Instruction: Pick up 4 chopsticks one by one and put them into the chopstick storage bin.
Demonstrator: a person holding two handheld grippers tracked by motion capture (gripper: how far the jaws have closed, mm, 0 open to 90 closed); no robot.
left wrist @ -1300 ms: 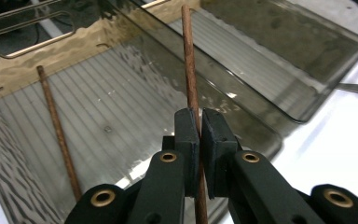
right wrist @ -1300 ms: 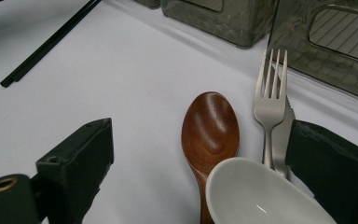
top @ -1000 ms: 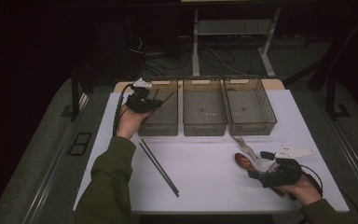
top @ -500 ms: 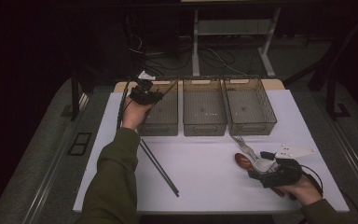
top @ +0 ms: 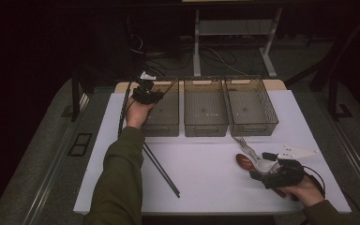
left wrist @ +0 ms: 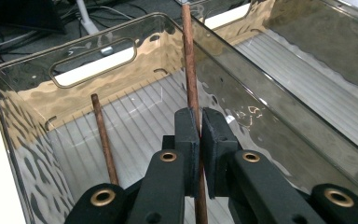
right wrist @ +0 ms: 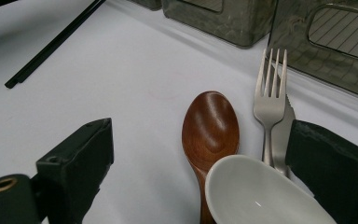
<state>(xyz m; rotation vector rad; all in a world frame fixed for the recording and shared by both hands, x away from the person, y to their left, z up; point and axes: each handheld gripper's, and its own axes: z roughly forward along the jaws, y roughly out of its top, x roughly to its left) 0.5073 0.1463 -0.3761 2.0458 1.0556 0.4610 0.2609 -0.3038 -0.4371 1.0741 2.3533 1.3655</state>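
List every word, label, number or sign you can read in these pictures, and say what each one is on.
None: no readable text shows in any view.
The brown chopstick gripped in the left gripper is plain.
The left bin bears no label.
The wooden spoon, fork and white spoon ahead of the right gripper carry no visible marks.
The black chopsticks are plain too.
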